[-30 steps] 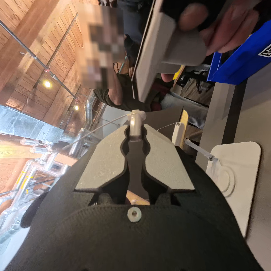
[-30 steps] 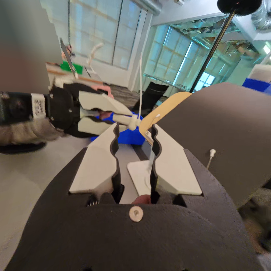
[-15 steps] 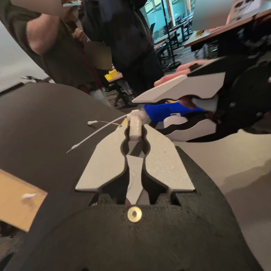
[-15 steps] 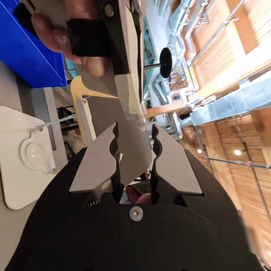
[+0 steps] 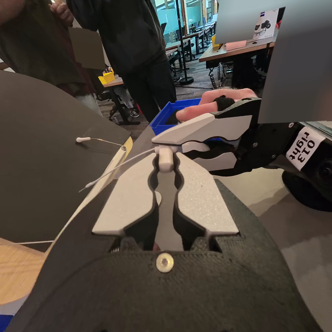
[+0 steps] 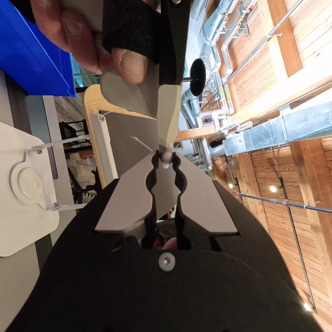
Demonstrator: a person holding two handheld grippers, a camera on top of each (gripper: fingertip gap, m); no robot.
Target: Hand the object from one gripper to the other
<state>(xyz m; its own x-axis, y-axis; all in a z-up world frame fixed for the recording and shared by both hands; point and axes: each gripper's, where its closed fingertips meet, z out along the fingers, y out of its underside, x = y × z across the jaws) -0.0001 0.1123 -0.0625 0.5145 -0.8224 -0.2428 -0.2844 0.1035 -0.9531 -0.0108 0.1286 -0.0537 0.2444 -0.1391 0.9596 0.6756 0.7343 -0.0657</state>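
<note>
While the thin white tail [image 5: 115,168] of the object trailed off to the left over the dark curved board [image 5: 45,143], the small white T-shaped plastic piece [image 5: 165,160] sat pinched by its stem in the very tips of the left gripper [image 5: 165,161], whose fingers were drawn narrow around it. Its stem ran along that gripper's own line, pointing forward, and its short crossbar lay square to that, sticking out toward the right. From that side the right gripper [image 5: 172,146] came in across the left one at roughly a right angle, its upper finger [image 5: 201,129] just over the crossbar and its lower one beneath, so the two sets of tips met at the same spot. In the right wrist view, the right gripper [image 6: 165,158] was narrowed with the rounded end of the piece [image 6: 165,159] lodged between its tips; I judged it to be gripping, though how firmly I could not tell. Both grippers thus seemed to have the piece at once, in the air above the grey tabletop [image 5: 269,242], and to my eye the handover hung on the left one letting go. A blue bin [image 5: 161,124] stood behind them.
</note>
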